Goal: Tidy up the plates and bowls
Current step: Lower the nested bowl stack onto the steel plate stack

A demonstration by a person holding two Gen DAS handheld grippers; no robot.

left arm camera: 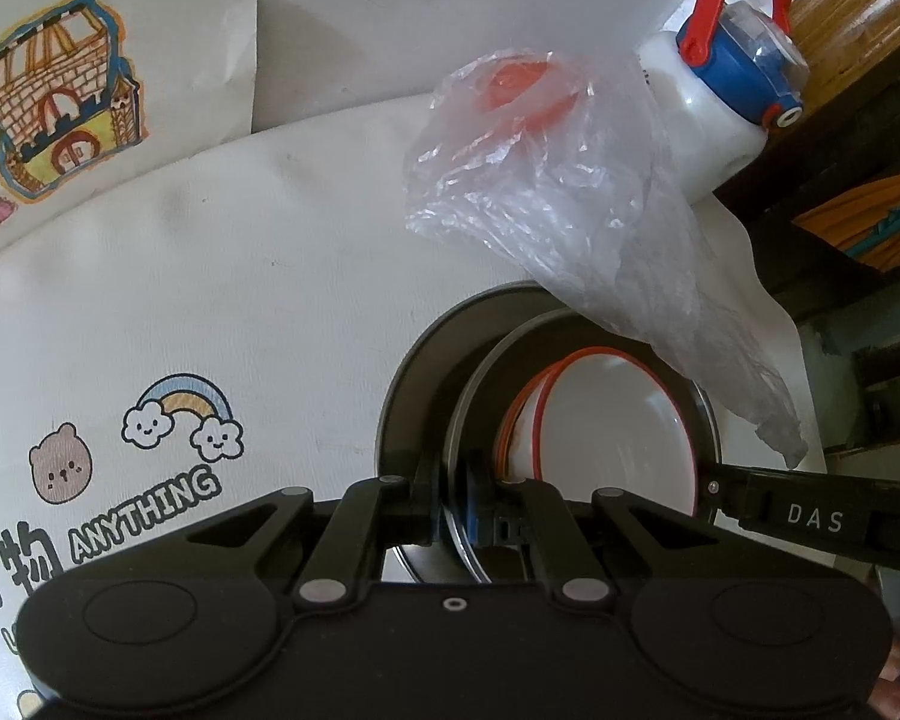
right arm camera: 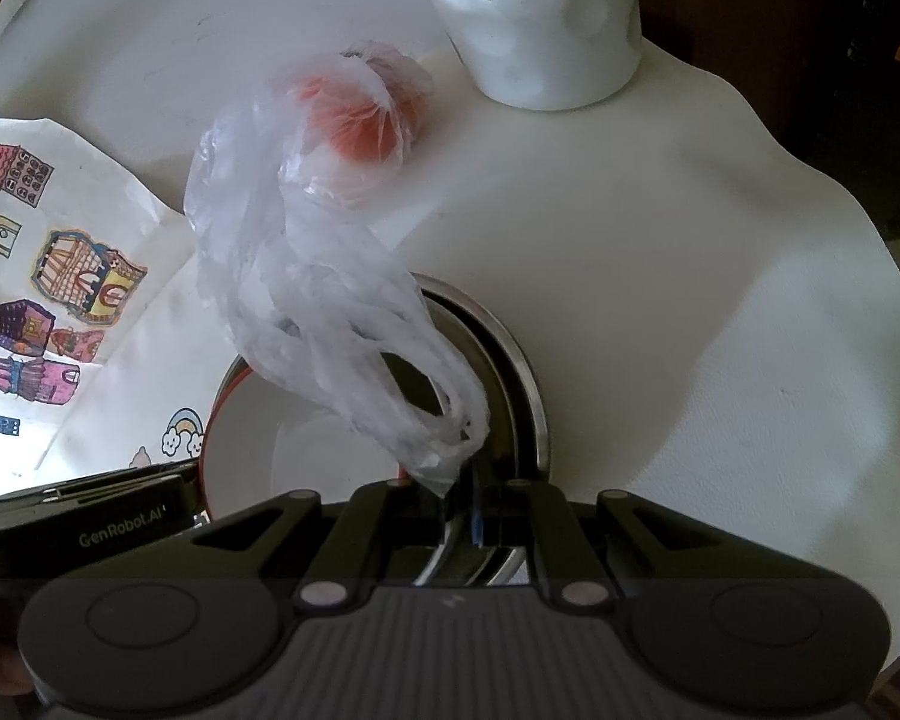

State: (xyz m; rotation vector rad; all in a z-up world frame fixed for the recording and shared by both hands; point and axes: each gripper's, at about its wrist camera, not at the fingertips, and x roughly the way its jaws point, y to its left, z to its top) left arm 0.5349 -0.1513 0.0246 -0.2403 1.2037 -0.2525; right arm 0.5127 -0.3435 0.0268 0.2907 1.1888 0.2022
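Gripping opposite rims of the steel plates (left arm camera: pixel 426 372), the left gripper (left arm camera: pixel 456 510) and right gripper (right arm camera: pixel 459 516) are each clamped shut on metal; the red-rimmed bowls (left arm camera: pixel 618 420) nest between them, under a plastic bag (right arm camera: pixel 306 276), on the white table (right arm camera: pixel 690 300).

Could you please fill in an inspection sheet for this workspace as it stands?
Surface: white table with cartoon stickers.
Job's things: steel plates stacked, with red-rimmed white bowls nested on top.
Clutter: crumpled clear plastic bag holding something red, draped over the stack; white bottle with blue and red cap.
Grippers: left gripper shut on the steel plates' rim; right gripper clamped on the opposite rim.
Cables: nothing seen.
Surroundings: children's house drawings on paper at the table's edge; dark wooden furniture behind.
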